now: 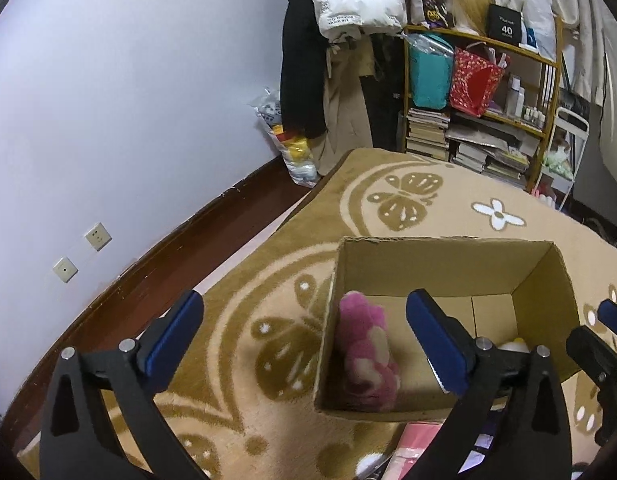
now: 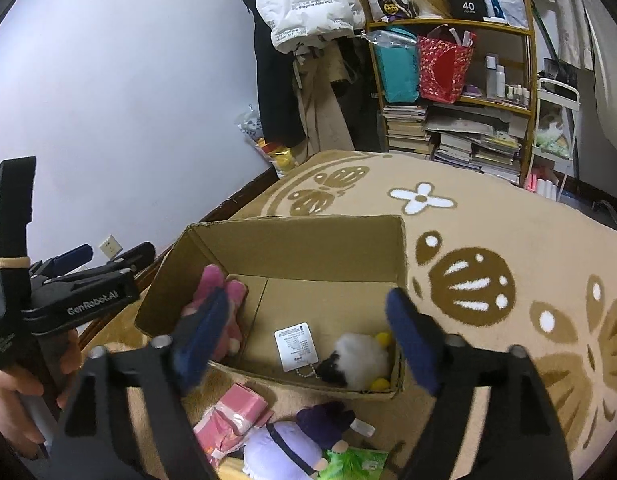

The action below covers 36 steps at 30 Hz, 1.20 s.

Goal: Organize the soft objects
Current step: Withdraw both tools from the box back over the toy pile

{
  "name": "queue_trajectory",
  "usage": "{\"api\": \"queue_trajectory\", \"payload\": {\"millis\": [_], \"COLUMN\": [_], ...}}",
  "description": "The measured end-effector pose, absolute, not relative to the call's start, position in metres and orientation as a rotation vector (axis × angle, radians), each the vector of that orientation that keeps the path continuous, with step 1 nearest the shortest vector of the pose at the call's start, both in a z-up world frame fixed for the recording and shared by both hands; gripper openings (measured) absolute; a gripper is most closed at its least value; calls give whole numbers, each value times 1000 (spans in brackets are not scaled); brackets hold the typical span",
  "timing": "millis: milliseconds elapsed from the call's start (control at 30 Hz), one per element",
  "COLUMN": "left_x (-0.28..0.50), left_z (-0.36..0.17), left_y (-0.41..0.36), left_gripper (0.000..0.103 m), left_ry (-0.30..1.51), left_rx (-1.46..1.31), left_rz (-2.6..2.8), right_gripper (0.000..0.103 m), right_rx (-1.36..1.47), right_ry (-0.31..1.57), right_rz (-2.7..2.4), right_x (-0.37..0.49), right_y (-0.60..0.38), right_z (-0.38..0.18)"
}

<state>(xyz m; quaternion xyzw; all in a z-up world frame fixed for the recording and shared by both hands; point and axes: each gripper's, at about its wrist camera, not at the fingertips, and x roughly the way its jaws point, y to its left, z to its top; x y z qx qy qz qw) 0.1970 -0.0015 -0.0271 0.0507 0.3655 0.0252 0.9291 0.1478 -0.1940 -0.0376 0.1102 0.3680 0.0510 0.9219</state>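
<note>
- At the far left of the right wrist view, your left hand [image 2: 16, 380] grips the handle of the left gripper [image 1: 304, 340], whose blue-padded fingers [image 1: 172, 336] stand wide apart with nothing between them; it is released.
- From the left wrist view, that gripper hangs over the near left corner of the open brown cardboard box [image 1: 444, 264], one finger outside the box's left wall above the carpet, the other above the box's inside.
- Just inside the box's left wall, the pink plush bear with cream patches [image 1: 368, 352] leans upright against the cardboard.
- On the box floor to its right lie a white printed tag on a bead chain [image 2: 295, 346] and a white, fluffy plush toy with a black patch and yellow pompoms [image 2: 358, 360], tucked into the near right corner.
- Above the box's near edge, your right gripper [image 2: 308, 340] is spread wide and holds nothing; its left finger crosses in front of the pink bear, its right finger sits by the near right corner.
- On the beige carpet with brown butterfly and flower patterns [image 2: 488, 220], just in front of the box, lie a pink wrapped soft packet [image 2: 236, 412], a lavender plush doll with a dark purple head [image 2: 292, 444] and a green printed soft item [image 2: 356, 464], close together.
- Far behind, at the right, a wooden shelf unit [image 2: 528, 80] holds bags, bottles and stacked books.
</note>
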Motion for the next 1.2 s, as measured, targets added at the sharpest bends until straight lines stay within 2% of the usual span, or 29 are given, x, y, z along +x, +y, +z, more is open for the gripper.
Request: {"api": "queue_trajectory", "payload": {"millis": [100, 767, 1200], "left_x": [192, 122, 84], "left_z": [-24, -17, -25], "left_y": [3, 11, 11], "left_gripper": [103, 103, 103], "left_ry": [759, 812, 855], "left_rx": [105, 125, 109], "left_rz": [43, 24, 7], "right_gripper": [103, 103, 103], "right_rx": [227, 237, 282], "right_ry": [749, 738, 769], "right_rz": [100, 64, 54], "right_x": [142, 91, 59], "right_y": [-195, -202, -206], "right_z": [-32, -4, -15]}}
